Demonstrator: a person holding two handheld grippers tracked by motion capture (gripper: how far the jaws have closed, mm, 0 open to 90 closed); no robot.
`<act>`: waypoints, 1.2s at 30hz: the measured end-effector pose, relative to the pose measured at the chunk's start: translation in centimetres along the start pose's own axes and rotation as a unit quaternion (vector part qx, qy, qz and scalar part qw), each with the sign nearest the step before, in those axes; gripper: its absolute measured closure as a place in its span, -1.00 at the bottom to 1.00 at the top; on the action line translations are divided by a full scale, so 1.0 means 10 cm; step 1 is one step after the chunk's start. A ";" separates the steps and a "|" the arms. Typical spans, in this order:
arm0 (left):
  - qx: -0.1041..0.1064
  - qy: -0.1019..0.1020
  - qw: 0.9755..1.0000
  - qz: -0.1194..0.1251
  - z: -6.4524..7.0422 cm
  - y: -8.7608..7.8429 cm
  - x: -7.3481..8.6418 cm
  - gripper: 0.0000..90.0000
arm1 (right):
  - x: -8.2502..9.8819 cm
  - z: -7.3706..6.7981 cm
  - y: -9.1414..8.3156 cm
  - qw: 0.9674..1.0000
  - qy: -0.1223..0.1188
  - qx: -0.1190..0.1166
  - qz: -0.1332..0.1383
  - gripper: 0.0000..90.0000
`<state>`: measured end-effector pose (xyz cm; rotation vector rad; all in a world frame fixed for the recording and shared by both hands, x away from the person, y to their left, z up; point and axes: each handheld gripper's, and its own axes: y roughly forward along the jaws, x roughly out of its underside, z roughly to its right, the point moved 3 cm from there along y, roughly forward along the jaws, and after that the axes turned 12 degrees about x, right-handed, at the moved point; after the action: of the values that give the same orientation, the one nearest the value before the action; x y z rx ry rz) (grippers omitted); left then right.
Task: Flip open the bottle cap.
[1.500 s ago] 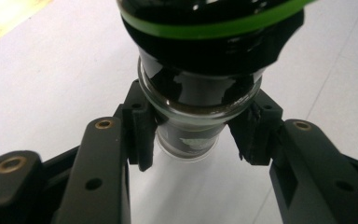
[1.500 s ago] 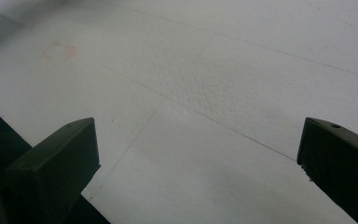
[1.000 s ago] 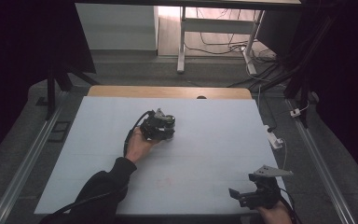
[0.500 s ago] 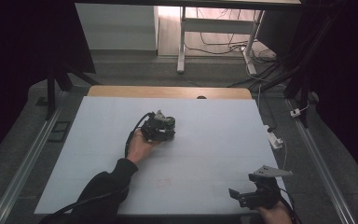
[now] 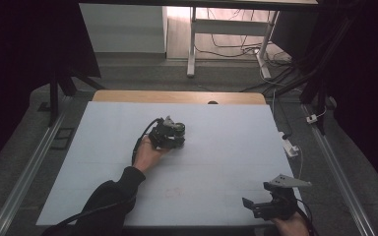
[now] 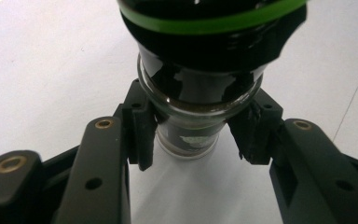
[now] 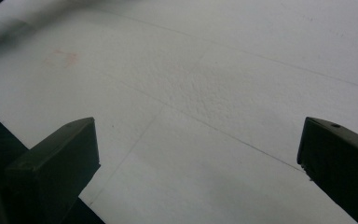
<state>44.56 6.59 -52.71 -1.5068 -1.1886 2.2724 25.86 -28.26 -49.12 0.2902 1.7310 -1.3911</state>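
Note:
A glass jar [image 6: 200, 93] with dark contents and a black lid ringed in green sits between the pads of my left gripper [image 6: 196, 133], which is shut on its glass body. From above, that left gripper [image 5: 170, 135] rests with the jar [image 5: 176, 129] on the white table top [image 5: 226, 147], a little left of the middle, a hand behind it. My right gripper [image 5: 252, 206] sits at the table's near right corner. Its jaws stand wide open [image 7: 198, 140] over bare white surface, with nothing between them.
A faint red ring mark [image 5: 174, 191] lies on the table between the two hands. A white plug block with a cable [image 5: 290, 146] hangs off the right edge. Metal rails [image 5: 34, 162] run along both sides, and a wooden strip [image 5: 177, 97] borders the far edge.

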 end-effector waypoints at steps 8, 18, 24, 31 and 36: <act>0.001 0.001 1.000 0.002 0.00 0.00 0.01 0.19 | -0.06 -0.07 -0.01 1.000 -0.018 -0.009 0.012 -1.00; 0.002 0.002 1.000 0.001 -0.01 0.00 0.00 0.19 | -0.22 -0.19 -0.01 0.998 -0.031 -0.032 0.040 -1.00; 0.002 0.002 1.000 0.002 -0.01 0.00 0.01 0.19 | -0.30 -0.26 0.03 0.997 -0.041 -0.046 0.047 -1.00; 0.003 0.002 1.000 0.001 -0.01 0.00 0.01 0.19 | -0.41 -0.37 0.14 0.995 -0.059 -0.069 0.052 -1.00; 0.004 0.003 1.000 0.001 -0.01 0.00 0.01 0.19 | -0.50 -0.40 0.22 0.993 -0.063 -0.076 0.061 -1.00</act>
<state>44.62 6.65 -52.77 -1.5116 -1.1769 2.2698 28.36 -22.35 -46.96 0.2162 1.6763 -1.1578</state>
